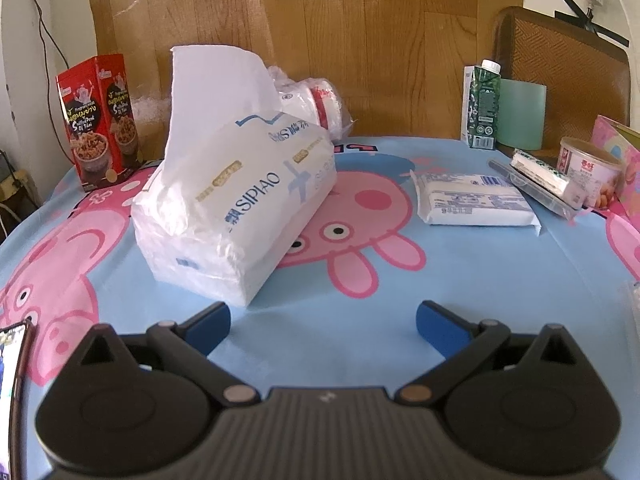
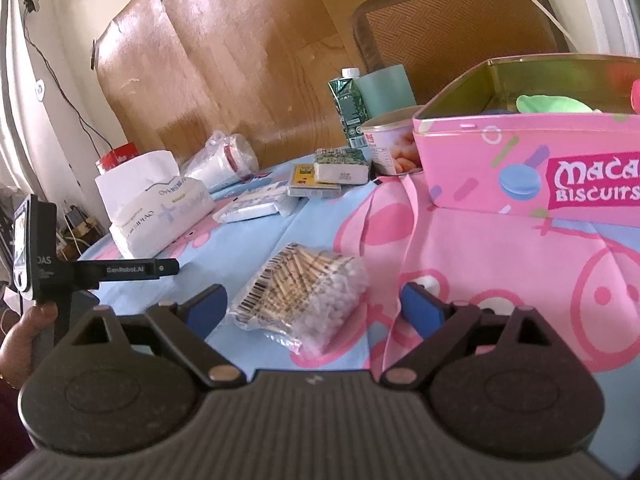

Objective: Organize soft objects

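A white SIPIAO tissue pack (image 1: 236, 216) with a sheet sticking up lies on the cartoon tablecloth, just ahead and left of my left gripper (image 1: 323, 326), which is open and empty. A flat white wipes packet (image 1: 474, 200) lies to the right. In the right wrist view a bag of cotton swabs (image 2: 300, 296) lies between the spread blue pads of my open right gripper (image 2: 314, 306), untouched as far as I can see. The tissue pack (image 2: 160, 212) and the wipes packet (image 2: 252, 206) show farther back. A pink biscuit tin (image 2: 528, 160) stands open at the right, with soft green and red things inside.
A red snack box (image 1: 100, 120), a bagged roll (image 1: 316, 100), a green carton (image 1: 482, 108), a can (image 1: 592, 172) and small boxes (image 1: 544, 180) ring the table's far side. The left hand-held gripper (image 2: 100, 270) and a hand (image 2: 28, 332) sit at left. A chair back (image 2: 452, 28) stands behind.
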